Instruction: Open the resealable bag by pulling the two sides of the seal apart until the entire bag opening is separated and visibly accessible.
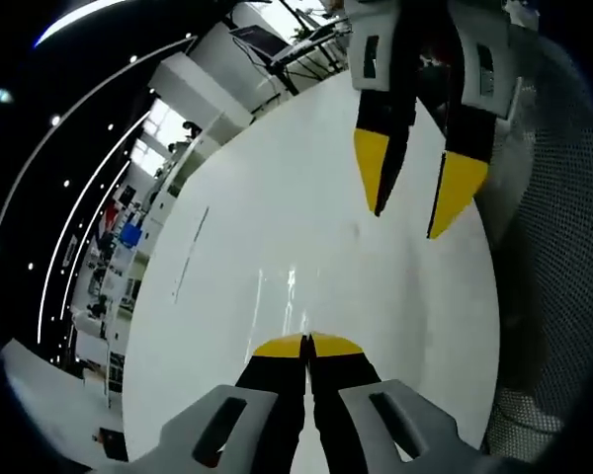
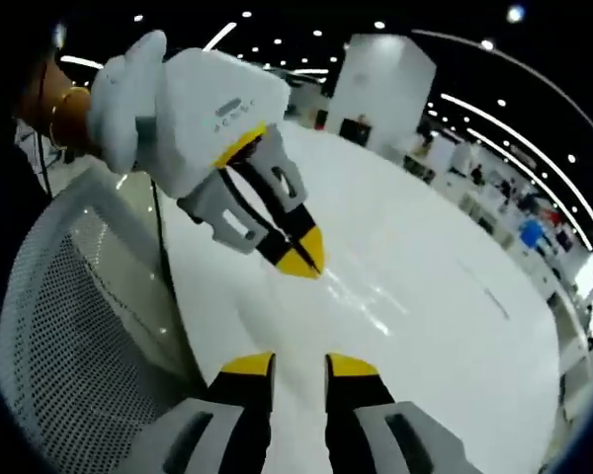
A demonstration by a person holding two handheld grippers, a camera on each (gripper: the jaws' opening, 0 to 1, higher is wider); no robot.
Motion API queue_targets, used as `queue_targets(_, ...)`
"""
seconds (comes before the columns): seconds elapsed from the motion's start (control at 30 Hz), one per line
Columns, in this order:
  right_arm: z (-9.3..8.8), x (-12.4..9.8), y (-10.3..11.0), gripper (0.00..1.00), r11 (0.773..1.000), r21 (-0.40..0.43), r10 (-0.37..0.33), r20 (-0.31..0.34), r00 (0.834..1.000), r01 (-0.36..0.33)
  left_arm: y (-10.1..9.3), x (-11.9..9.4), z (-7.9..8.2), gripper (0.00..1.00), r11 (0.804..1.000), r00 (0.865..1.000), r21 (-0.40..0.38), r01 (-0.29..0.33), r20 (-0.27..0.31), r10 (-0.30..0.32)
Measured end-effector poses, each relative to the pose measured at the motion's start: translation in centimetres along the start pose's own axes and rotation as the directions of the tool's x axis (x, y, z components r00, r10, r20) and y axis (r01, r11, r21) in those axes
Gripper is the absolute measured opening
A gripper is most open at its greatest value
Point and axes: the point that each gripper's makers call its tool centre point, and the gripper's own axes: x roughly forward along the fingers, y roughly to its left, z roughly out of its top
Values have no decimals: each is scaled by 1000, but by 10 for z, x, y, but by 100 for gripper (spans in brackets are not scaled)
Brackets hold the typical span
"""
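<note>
Setting: a large indoor hall with rows of small ceiling lights and long light strips; desks and equipment stand in the far background, too small to make out.
Table: a big white table with a glossy top, seen also in the right gripper view. Ceiling lights reflect on it as short bright streaks.
Left gripper: in the left gripper view it rises from the bottom edge, black with grey housings and yellow tips. The two tips are pressed together, clenched, with nothing visible between them. In the right gripper view the same gripper comes in from the upper left, tips together, pointing down toward the table and hovering above it.
Right gripper: in the right gripper view it rises from the bottom, yellow tips apart with a clear gap, released and holding nothing. In the left gripper view it hangs in from the top right, jaws apart, tips pointing at the table.
Hand: a white-gloved hand grips the left gripper's white body.
Chair: a white mesh chair back sits just beside the table edge; it also shows along the right of the left gripper view.
Resealable bag: I cannot tell where it lies; faint marks on the tabletop are too unclear to identify.
</note>
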Motion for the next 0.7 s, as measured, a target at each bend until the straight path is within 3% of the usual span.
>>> queue_targets(0.17, -17, -28, -12, 22, 992, 109, -57, -17, 998, 58, 5, 11, -10, 0, 1000, 1000, -12, -1, -26, 1)
queue_targets(0.3, -20, -46, -12, 23, 979, 190, -82, 8, 997, 79, 11, 24, -12, 0, 1000, 999, -30, 0, -35, -1)
queue_targets(0.47, -25, -53, -7, 27, 970, 231, -84, 26, 996, 76, 18, 40, -13, 0, 999, 999, -31, 12, -47, -13)
queue_targets(0.7, -27, -59, -4, 39, 957, 285, -80, 51, 995, 62, 32, 58, -17, 0, 997, 997, -70, 24, -65, -28)
